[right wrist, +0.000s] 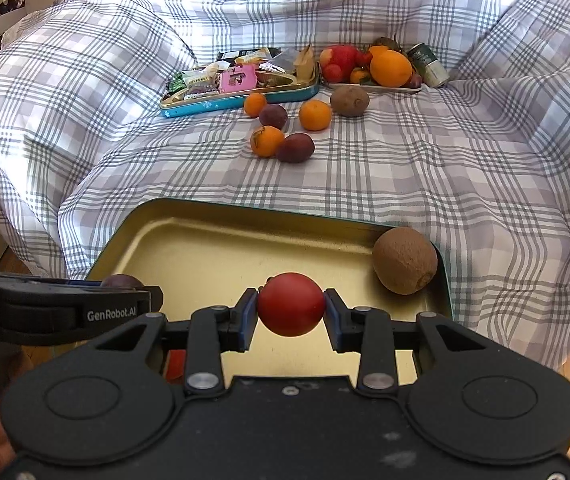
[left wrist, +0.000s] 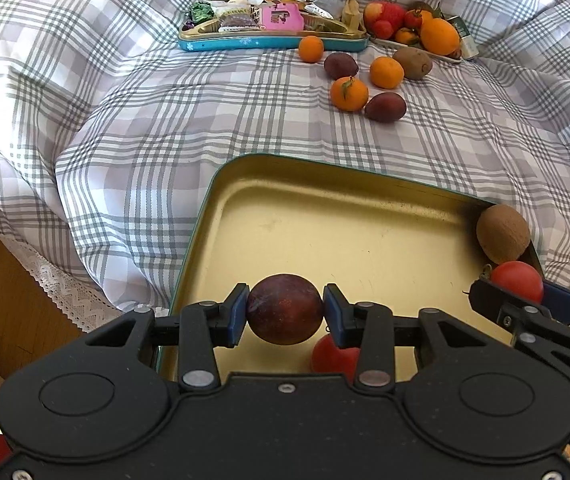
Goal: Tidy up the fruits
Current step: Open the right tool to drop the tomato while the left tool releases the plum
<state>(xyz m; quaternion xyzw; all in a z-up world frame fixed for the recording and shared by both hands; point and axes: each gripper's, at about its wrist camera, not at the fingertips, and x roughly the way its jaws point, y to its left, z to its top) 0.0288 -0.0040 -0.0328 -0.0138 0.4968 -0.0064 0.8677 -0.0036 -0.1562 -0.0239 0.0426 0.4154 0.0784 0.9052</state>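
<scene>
My left gripper [left wrist: 284, 310] is shut on a dark purple plum [left wrist: 284, 309], held just above the gold tin tray [left wrist: 325, 216]. My right gripper [right wrist: 291, 306] is shut on a red tomato [right wrist: 291, 304] over the same tray [right wrist: 205, 248]. A brown kiwi [right wrist: 404, 261] rests in the tray's far right corner, also seen as the kiwi [left wrist: 502, 234] in the left wrist view. Another red fruit [left wrist: 335, 356] lies in the tray under my left gripper. The right gripper and its tomato [left wrist: 517, 280] show at the right edge of the left view.
On the checked cloth [left wrist: 165, 120] beyond the tray lie mandarins [left wrist: 349, 93], two plums [left wrist: 385, 107] and a kiwi [left wrist: 413, 63]. A blue tin of snacks [left wrist: 269, 24] and a plate of fruit [left wrist: 413, 24] stand at the back. Wooden floor [left wrist: 1, 280] lies left.
</scene>
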